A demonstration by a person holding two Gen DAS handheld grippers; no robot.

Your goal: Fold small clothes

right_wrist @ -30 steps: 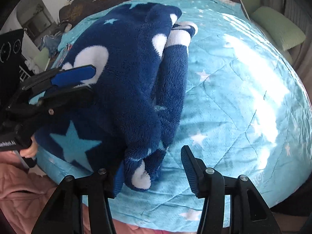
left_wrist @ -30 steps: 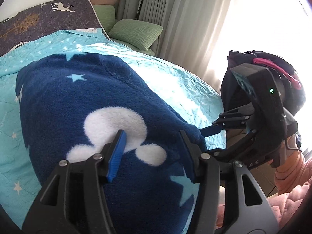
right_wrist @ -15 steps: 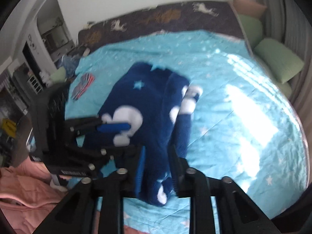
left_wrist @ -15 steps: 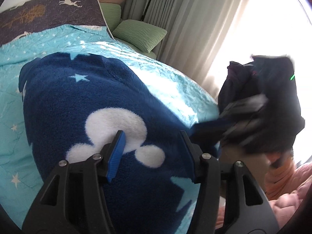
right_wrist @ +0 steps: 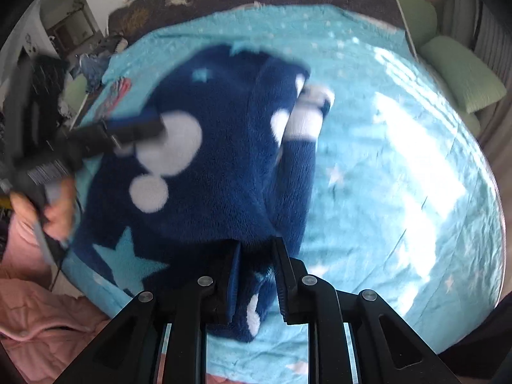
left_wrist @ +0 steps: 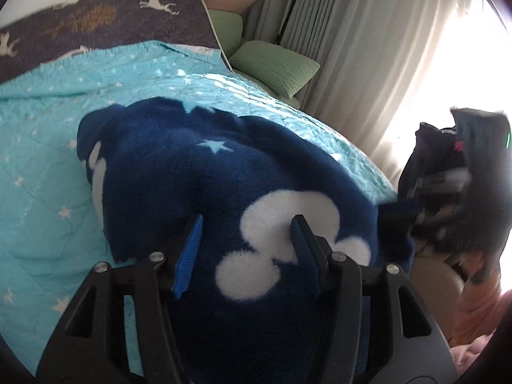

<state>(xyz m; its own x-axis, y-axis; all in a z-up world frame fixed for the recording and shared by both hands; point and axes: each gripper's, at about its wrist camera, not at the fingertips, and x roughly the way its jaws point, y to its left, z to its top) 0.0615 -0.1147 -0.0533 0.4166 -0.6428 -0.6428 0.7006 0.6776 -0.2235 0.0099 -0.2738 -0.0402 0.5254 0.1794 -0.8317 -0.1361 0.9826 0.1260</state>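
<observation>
A dark blue fleece garment (left_wrist: 192, 176) (right_wrist: 224, 147) with white mouse-head patches and light stars lies on the turquoise star quilt (right_wrist: 400, 160). One sleeve with a white cuff (right_wrist: 307, 118) is folded along its right side. My right gripper (right_wrist: 257, 246) pinches the garment's near edge; its jaws are opening slightly with fleece still pressed between the pads. In the left wrist view it shows as a dark blur at the right (left_wrist: 400, 214). My left gripper (left_wrist: 248, 220) (right_wrist: 140, 124) stands open just over the white patch, gripping nothing.
Green pillows (left_wrist: 275, 64) (right_wrist: 460, 76) and pale curtains (left_wrist: 352, 48) line the bed's far right side. A dark deer-print cover (left_wrist: 96, 16) lies across the head of the bed. Pink fabric (right_wrist: 32, 320) is at the near left, and a hand (right_wrist: 57, 211) holds the left gripper.
The right gripper shut on the garment's near edge and rose, lifting it. The left gripper slid sideways over the fleece, staying open.
</observation>
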